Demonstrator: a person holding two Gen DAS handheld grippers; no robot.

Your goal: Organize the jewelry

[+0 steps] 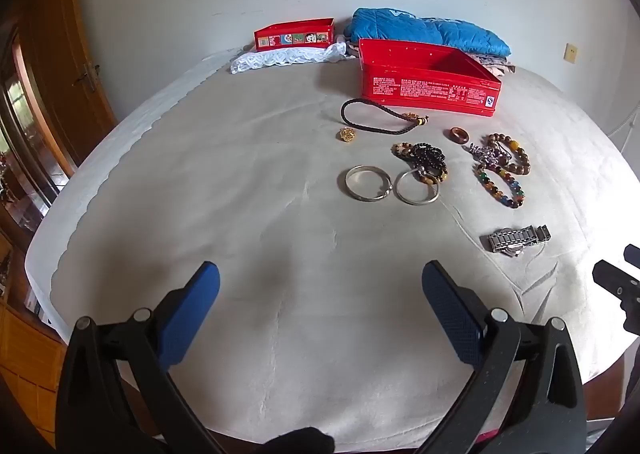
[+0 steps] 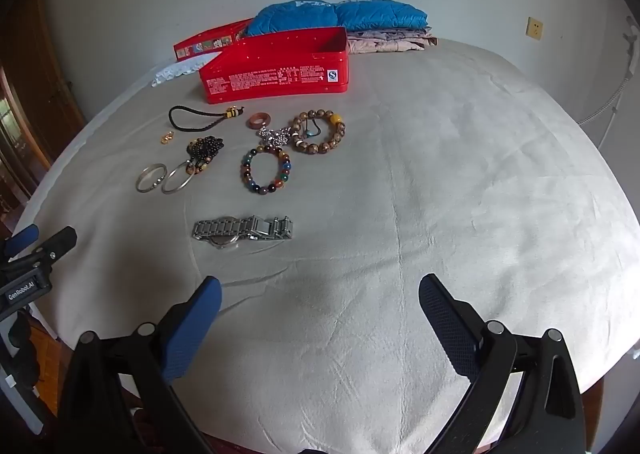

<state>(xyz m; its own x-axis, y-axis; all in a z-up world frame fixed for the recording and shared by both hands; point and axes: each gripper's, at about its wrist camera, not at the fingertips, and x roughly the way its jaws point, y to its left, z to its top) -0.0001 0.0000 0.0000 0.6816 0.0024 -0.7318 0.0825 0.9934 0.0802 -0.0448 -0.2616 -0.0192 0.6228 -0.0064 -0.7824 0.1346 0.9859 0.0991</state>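
Jewelry lies on a grey bed sheet (image 1: 240,213). Two silver bangles (image 1: 367,182) (image 2: 151,177), a black cord bracelet (image 1: 378,117) (image 2: 192,118), a gold charm (image 1: 346,134), black beads (image 1: 428,157), a brown ring (image 1: 459,134) (image 2: 259,120), a multicolour bead bracelet (image 2: 266,169), a brown bead bracelet (image 2: 320,131) and a steel watch (image 1: 518,240) (image 2: 242,232) sit before an open red tin (image 1: 428,79) (image 2: 276,65). My left gripper (image 1: 320,282) and right gripper (image 2: 320,294) are open and empty, hovering near the front of the bed.
A red tin lid (image 1: 294,33) and white lace cloth (image 1: 288,57) lie at the back. Folded blue quilt (image 1: 428,31) (image 2: 336,15) rests on other fabrics behind the tin. A wooden door (image 1: 60,53) stands left.
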